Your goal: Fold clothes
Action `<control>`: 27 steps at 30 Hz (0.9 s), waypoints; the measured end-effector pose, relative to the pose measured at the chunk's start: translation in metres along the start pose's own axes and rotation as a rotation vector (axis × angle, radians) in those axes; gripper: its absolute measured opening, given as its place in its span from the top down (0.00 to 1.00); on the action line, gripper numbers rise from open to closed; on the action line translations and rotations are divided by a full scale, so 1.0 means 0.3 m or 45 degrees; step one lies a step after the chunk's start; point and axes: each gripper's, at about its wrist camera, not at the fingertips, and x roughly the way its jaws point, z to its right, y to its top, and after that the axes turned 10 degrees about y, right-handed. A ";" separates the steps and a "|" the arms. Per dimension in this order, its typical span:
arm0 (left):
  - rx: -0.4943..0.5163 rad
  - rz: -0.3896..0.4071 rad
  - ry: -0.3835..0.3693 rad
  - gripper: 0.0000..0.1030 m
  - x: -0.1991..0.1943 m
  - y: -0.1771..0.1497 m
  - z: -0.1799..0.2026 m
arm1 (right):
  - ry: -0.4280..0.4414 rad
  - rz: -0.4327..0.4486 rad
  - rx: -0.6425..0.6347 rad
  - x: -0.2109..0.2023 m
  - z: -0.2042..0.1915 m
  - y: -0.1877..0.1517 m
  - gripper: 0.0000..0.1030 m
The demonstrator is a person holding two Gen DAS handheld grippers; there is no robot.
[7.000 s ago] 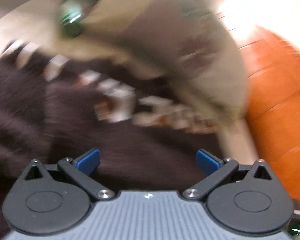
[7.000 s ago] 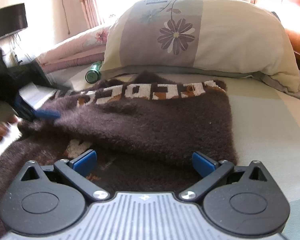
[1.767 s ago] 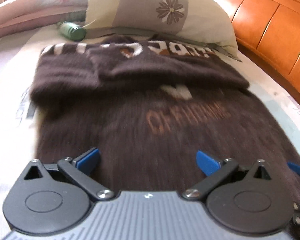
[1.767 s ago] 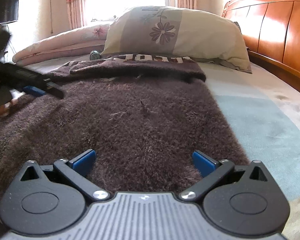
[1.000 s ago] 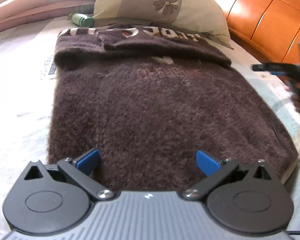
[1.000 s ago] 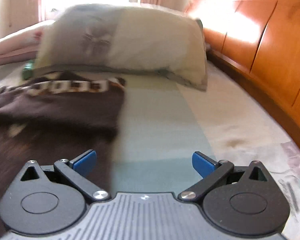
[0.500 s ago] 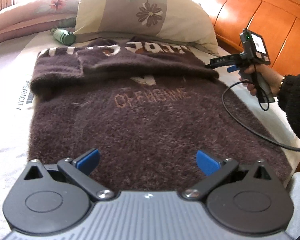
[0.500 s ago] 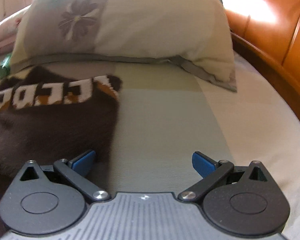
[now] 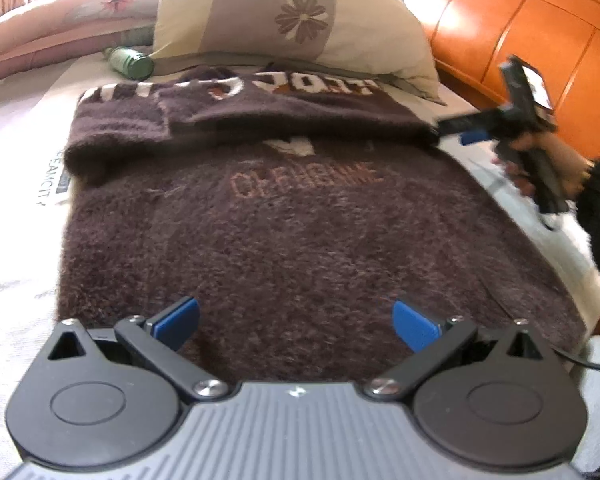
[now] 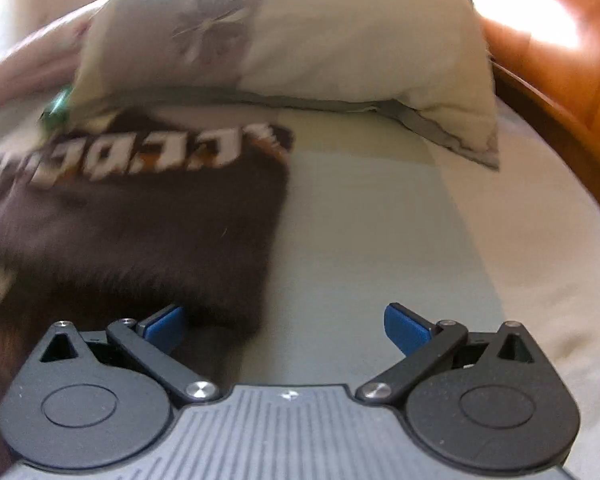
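Observation:
A fuzzy dark brown sweater [image 9: 300, 232] lies flat on the bed, its far part folded over with white letters showing. My left gripper [image 9: 296, 322] hovers open above the sweater's near hem with nothing between its fingers. In the left wrist view a hand holds the right gripper [image 9: 456, 130] at the folded part's right corner. In the right wrist view that gripper [image 10: 284, 326] is open, its left finger over the brown sweater's [image 10: 140, 232] edge and its right finger over the bare sheet.
A floral pillow [image 9: 292, 24] lies beyond the sweater, with a green bottle [image 9: 134, 65] to its left. An orange wooden headboard [image 9: 540, 44] runs along the right side. The pale bed sheet [image 10: 400, 232] stretches right of the sweater. A folded pink quilt [image 9: 60, 28] lies far left.
The right gripper has moved in lower and closer to the folded sweater's right corner. My left gripper has stayed near the hem, shifting only slightly. Both stay open.

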 end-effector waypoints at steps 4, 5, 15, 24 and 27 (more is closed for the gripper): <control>0.015 -0.009 -0.024 0.01 -0.013 -0.014 -0.002 | -0.075 0.061 0.045 0.005 0.045 0.009 0.00; 0.015 -0.015 -0.021 0.01 -0.010 -0.019 -0.003 | -0.106 0.057 0.034 0.009 0.056 -0.001 0.00; 0.023 -0.025 -0.011 0.01 0.013 -0.026 0.012 | -0.054 0.039 -0.007 -0.064 0.030 -0.033 0.00; 0.024 -0.025 0.012 0.01 0.008 -0.028 -0.005 | 0.095 0.121 -0.219 -0.157 -0.171 -0.100 0.00; 0.000 -0.014 0.021 0.01 0.002 -0.024 -0.023 | 0.097 0.148 -0.458 -0.143 -0.313 -0.080 0.00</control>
